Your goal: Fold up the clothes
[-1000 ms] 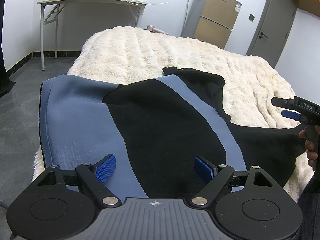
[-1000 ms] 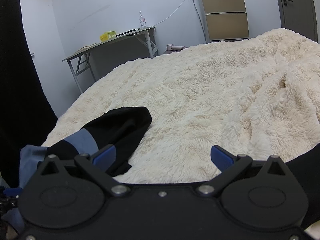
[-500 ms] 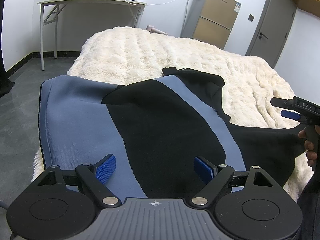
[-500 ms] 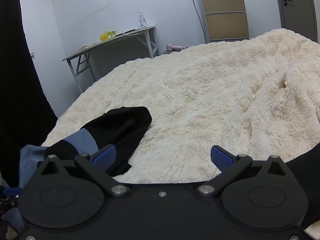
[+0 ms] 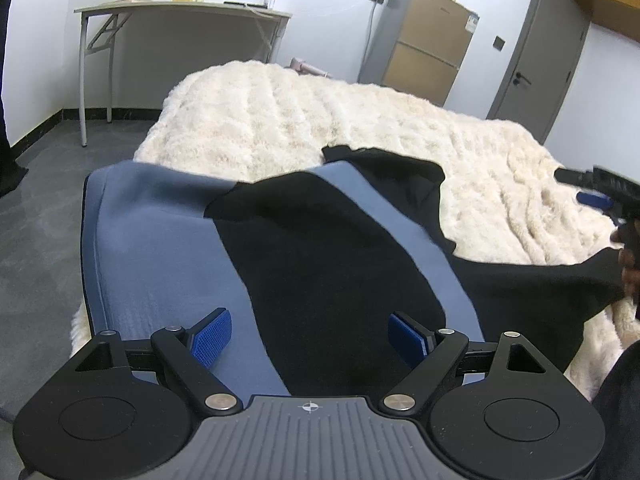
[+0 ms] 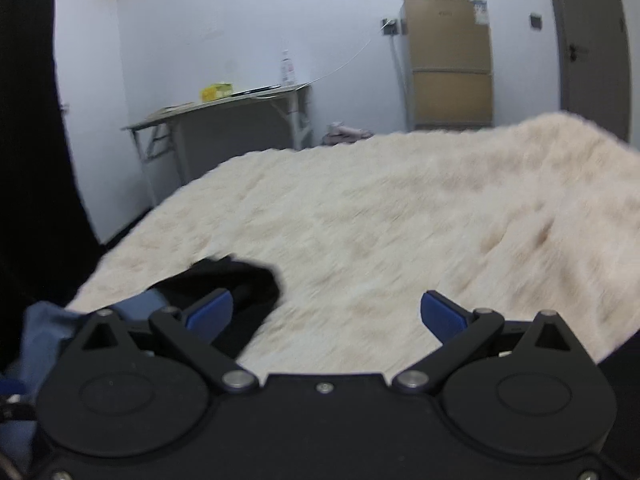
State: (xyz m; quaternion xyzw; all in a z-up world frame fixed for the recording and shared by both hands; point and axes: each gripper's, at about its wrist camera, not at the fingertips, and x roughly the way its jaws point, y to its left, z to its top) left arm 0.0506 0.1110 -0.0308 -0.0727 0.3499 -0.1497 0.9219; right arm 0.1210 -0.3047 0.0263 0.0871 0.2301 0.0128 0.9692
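A blue and black garment (image 5: 280, 248) lies spread across the near edge of the fleecy bed (image 5: 360, 128), open for folding. My left tongs (image 5: 308, 334) hang spread above it; my right tongs (image 6: 328, 312), also spread, grip nothing.

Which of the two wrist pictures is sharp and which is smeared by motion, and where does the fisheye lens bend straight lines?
Left wrist view: sharp; the blue-and-black garment is crisp, and the grey door leans at the edge. Right wrist view: motion-blurred across the cream fluffy blanket; its open fingers stay crisp.
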